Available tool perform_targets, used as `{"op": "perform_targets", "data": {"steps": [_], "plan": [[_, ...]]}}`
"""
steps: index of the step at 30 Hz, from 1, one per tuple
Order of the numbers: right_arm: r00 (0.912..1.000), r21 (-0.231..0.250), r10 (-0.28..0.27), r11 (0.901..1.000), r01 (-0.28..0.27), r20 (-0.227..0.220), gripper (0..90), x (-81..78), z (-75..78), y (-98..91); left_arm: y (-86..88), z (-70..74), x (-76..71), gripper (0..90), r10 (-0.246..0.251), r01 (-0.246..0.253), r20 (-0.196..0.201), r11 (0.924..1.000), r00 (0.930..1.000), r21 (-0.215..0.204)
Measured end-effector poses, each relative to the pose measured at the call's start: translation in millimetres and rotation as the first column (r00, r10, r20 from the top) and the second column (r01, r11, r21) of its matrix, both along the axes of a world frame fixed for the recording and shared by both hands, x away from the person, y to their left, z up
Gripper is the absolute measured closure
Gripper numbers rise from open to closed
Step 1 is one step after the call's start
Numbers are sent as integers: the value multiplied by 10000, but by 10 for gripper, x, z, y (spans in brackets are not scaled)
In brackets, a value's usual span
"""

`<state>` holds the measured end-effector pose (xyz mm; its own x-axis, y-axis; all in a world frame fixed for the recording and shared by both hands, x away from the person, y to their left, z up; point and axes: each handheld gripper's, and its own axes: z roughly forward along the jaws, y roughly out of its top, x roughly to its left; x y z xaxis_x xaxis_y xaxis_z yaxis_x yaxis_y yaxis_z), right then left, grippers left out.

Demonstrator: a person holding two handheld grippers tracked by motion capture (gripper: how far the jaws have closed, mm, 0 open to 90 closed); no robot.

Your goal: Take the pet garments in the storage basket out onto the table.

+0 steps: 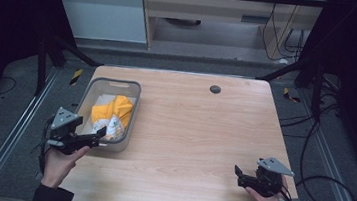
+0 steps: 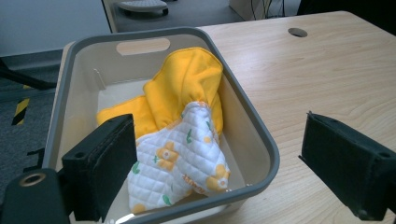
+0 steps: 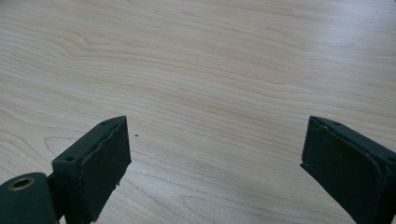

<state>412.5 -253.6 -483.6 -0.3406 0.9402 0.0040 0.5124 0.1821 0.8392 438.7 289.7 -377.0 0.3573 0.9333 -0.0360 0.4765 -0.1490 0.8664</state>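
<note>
One quilted cloth [image 2: 180, 158], rounded plastic bin [image 2: 261, 140].

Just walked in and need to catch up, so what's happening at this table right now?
A person sits at a wooden table holding a gripper in each hand. The left gripper is open at the near edge of a grey bin, one jaw inside it and one outside, pointing at a yellow and white quilted cloth bunched up in the bin. The right gripper is open over bare tabletop, holding nothing. The cloth isn't gripped yet.
</note>
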Motion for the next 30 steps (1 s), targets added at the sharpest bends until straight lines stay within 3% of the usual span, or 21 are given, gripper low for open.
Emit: {"op": "perform_targets", "data": {"steps": [16, 30], "plan": [[10000, 178, 56, 9998, -56, -5, 85, 2, 6, 8, -36, 5, 327, 99, 153, -140, -508, 9996, 9986, 265], [9999, 187, 108, 9998, -108, 1, 91, 10, 5, 9, -101, 21, 577, 99, 189, -77, -1195, 9956, 9927, 933]]}}
